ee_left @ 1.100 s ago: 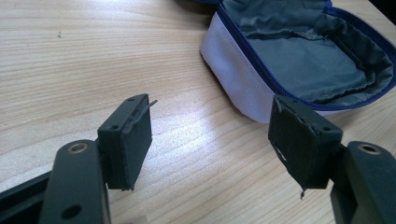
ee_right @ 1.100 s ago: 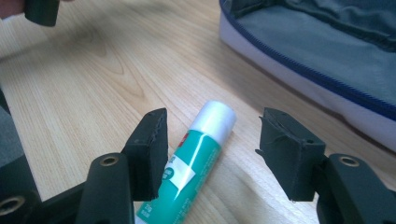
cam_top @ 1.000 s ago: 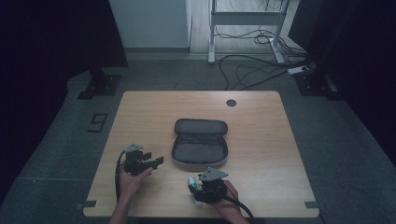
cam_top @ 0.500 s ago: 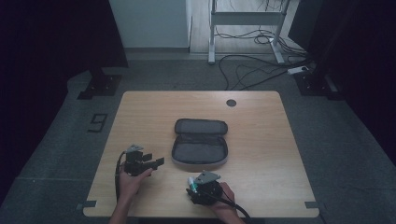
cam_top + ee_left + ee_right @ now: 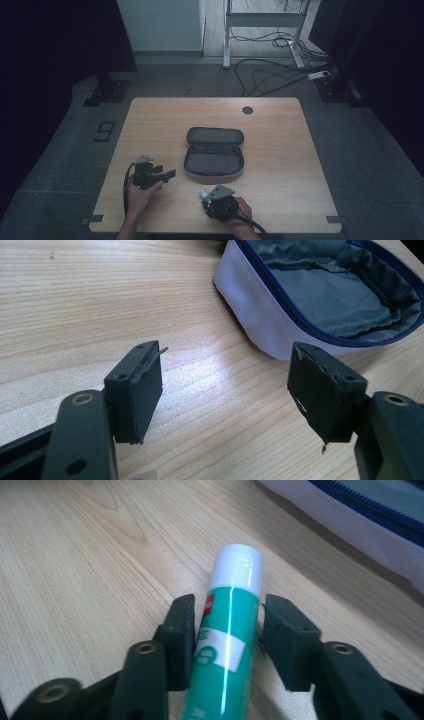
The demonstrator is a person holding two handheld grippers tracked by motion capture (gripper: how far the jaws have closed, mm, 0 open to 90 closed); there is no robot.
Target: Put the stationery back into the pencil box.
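- My right claw [image 5: 227, 630] has just been closing around the glue stick [image 5: 227, 620], which lies on the table [image 5: 75, 555] near the open pouch [image 5: 214, 159]; the left pad touches its side, the right pad looks a hair off.
- I'd finish the squeeze evenly on the green body, below the white cap, so it won't slip or roll.
- Then lift straight up before swinging toward the pouch, clearing its zipped rim.
- My left claw [image 5: 225, 390] rests apart and empty beside the pouch, ready to steady its wall.
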